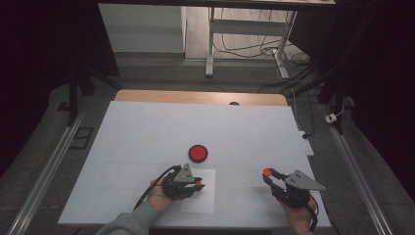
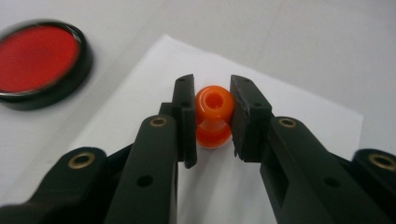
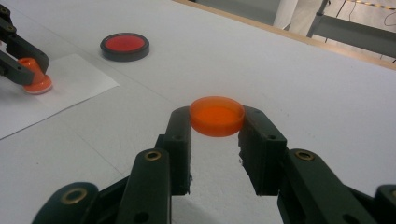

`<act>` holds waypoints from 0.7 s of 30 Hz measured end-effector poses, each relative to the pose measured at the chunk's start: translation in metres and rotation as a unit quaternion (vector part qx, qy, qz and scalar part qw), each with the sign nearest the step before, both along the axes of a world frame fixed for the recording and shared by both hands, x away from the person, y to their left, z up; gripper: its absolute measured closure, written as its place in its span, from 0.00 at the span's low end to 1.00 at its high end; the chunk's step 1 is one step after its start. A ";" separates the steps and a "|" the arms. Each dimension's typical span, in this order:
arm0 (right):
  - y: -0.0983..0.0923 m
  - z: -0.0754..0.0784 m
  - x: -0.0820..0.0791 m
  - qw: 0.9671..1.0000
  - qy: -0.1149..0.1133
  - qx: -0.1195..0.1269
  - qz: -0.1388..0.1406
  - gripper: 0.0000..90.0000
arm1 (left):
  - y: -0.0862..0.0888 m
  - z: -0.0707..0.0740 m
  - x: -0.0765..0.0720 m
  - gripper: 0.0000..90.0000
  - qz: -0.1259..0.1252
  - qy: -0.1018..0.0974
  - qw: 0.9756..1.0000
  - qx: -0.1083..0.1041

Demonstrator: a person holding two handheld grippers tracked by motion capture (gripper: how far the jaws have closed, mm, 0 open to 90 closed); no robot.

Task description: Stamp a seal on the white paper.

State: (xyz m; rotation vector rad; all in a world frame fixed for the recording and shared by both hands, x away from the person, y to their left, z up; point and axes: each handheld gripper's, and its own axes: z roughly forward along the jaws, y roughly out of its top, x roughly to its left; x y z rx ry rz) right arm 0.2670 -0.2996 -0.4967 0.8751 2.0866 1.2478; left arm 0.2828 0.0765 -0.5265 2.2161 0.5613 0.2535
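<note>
**Clerk:** Jaws, left gripper (image 2: 212, 119): matte black plastic, flat pads, brass-coloured bushings at the pivots. Closed on one orange stamp piece (image 2: 213, 115), glossy plastic, a round hollow top narrowing to a waist and flaring to a round foot.

**Checker:** Position of that piece?

**Clerk:** Foot resting on the white paper sheet (image 2: 289, 107), which lies just on the person's side of the red disc (image 2: 37, 58). Disc: round, flat, red face set in a shiny black rim, lying on the counter (image 1: 147, 132).

**Checker:** Right gripper?

**Clerk:** Right gripper (image 3: 217, 123), same black build. Its jaws are clamped on an orange cap (image 3: 217, 115): shallow, circular, smooth, slightly translucent, held flat by its side wall, lifted off the counter, well to the right of the red disc.

**Checker:** Differences between views?

**Clerk:** Left gripper view gives the hole in the stamp piece's top and the waist, close up. Right gripper view gives the piece from the side, at far left, with its flared foot on the paper and the disc beyond it. High view gives the layout: white matte cover on the counter with a wooden edge at the far side, left hand (image 1: 159, 196) in a grey sleeve, right hand (image 1: 296, 215), a grey three-cornered plate on each gripper. There the orange parts are small dots, shape not readable.
</note>
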 end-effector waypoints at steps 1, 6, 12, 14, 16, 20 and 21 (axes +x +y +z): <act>0.000 0.000 0.000 1.000 0.000 0.000 0.000 0.71 | 0.004 0.005 0.001 0.81 0.004 0.002 1.000 -0.028; 0.000 0.000 0.000 1.000 -0.001 0.001 0.000 0.71 | 0.013 0.013 0.001 0.81 0.010 0.004 0.998 -0.056; 0.000 0.000 0.000 1.000 -0.001 0.000 0.000 0.71 | 0.018 0.020 0.000 0.80 0.007 0.010 0.996 -0.083; 0.000 0.000 0.000 1.000 -0.001 0.000 0.001 0.71 | 0.021 0.024 -0.001 0.80 0.006 0.012 0.996 -0.090; 0.000 0.000 0.000 1.000 -0.001 -0.001 0.001 0.71 | 0.023 0.028 -0.001 0.80 0.006 0.012 0.995 -0.096; 0.000 0.000 0.000 1.000 -0.001 -0.001 0.001 0.71 | 0.027 0.034 -0.002 0.80 0.006 0.013 0.994 -0.109; 0.000 0.000 0.000 1.000 -0.001 -0.001 0.001 0.71 | 0.029 0.036 -0.002 0.80 0.008 0.014 0.994 -0.112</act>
